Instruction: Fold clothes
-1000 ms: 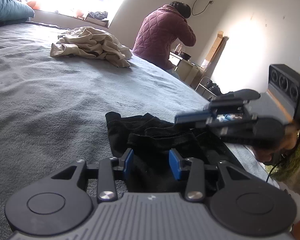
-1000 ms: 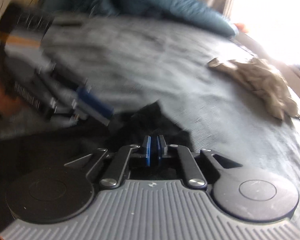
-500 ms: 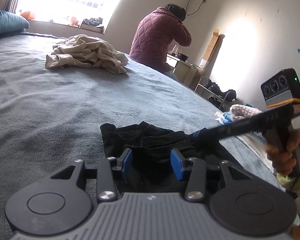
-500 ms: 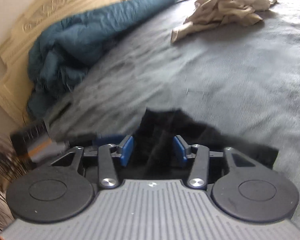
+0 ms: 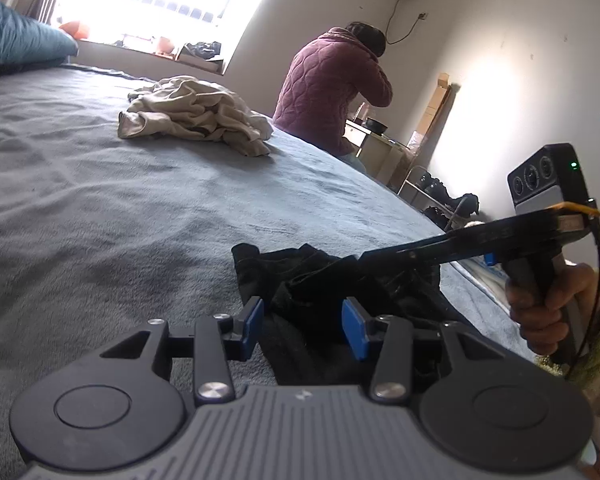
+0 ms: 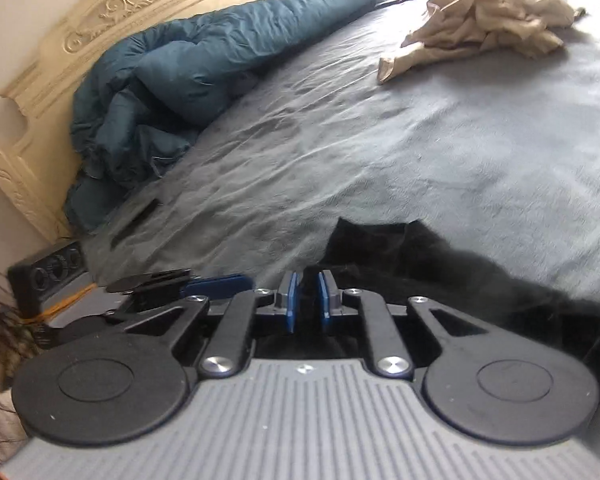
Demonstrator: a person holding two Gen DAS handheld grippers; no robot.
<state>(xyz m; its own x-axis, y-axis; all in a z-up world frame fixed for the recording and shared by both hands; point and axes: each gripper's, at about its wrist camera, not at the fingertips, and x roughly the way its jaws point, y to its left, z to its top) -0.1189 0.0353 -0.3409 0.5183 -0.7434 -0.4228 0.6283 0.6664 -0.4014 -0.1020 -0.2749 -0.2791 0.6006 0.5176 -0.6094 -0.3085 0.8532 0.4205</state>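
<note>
So there's a crumpled black fabric garment [image 5: 340, 280] bunched up near the front edge of a big bed covered in a grey-blue fleecy blanket [image 5: 100, 208]. The left gripper [image 5: 302, 326] sits low over the garment's near end with its blue-padded fingers spread wide, dark cloth lying between them but not pinched. The right gripper [image 6: 309, 295] is a different story: its blue pads are drawn close with only a narrow gap, and black fabric sits in that gap, so it looks like it's pinching an edge of the garment, though I can't be totally sure the cloth is really clamped. From the left wrist view you can see that right tool coming in from the side, its long black fingers reaching into the pile, with the person's hand [image 5: 540, 304] wrapped around the handle.

Further back toward the far edge of the bed there's a wrinkled beige cloth heap [image 5: 196, 114], well apart from the black one. A puffy teal duvet [image 6: 172, 80] is shoved up against the carved cream headboard [image 6: 100, 32]. A person in a quilted maroon jacket [image 5: 332, 88] is beyond the far side of the bed, facing away.
</note>
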